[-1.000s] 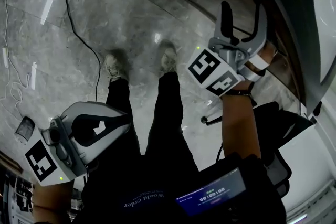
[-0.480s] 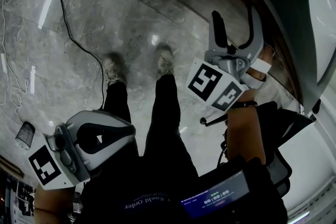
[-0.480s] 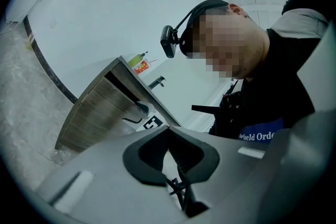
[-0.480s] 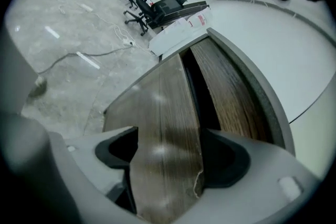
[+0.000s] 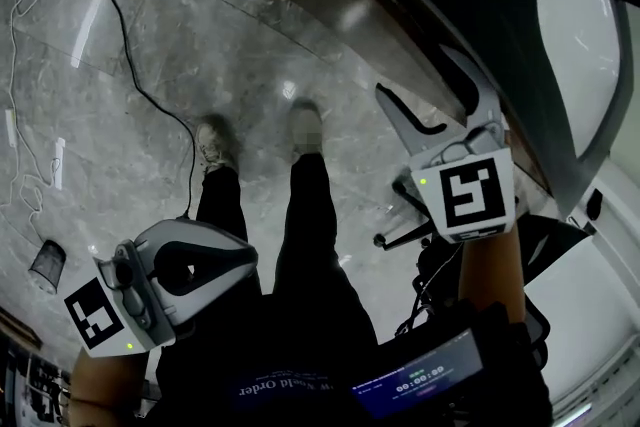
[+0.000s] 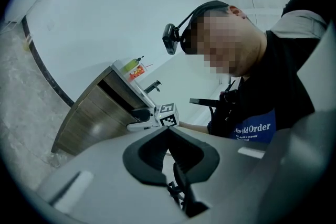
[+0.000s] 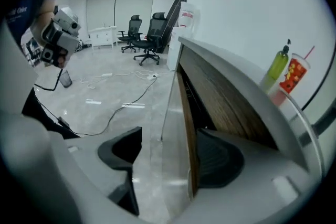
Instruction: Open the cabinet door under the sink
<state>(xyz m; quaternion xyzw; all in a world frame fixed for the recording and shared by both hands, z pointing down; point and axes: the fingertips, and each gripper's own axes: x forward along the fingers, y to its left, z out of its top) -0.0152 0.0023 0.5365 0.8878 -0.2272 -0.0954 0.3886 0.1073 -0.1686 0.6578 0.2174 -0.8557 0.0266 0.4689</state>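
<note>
The grey marbled floor [image 5: 200, 35] lay glossy, crossed by a thin black cable [image 5: 130, 50]. Above it ran the pale, round-edged counter [image 7: 233, 68]. Below that was the cabinet door [image 7: 185, 107], flat brown wood grain with a square edge. It seemed to stand just ajar, judging by the dark gap behind it.

The right gripper [image 5: 415, 80] had rolled over since a second before, its marker cube [image 5: 470, 195] now facing up, and had swung in to the door's free edge. Its fingers had just been closing but were spread wide with that edge between them. One textured black pad [image 7: 220, 157] sat in the gap behind the wood and the other stood well clear outside; neither was plainly pressing. The hold looked nearly set, so a pinch and an outward pull should swing the door.

The left gripper [image 6: 168, 134] hung low beside the leg [image 5: 225, 205], its smooth grey fingers pressed together on nothing.
</note>
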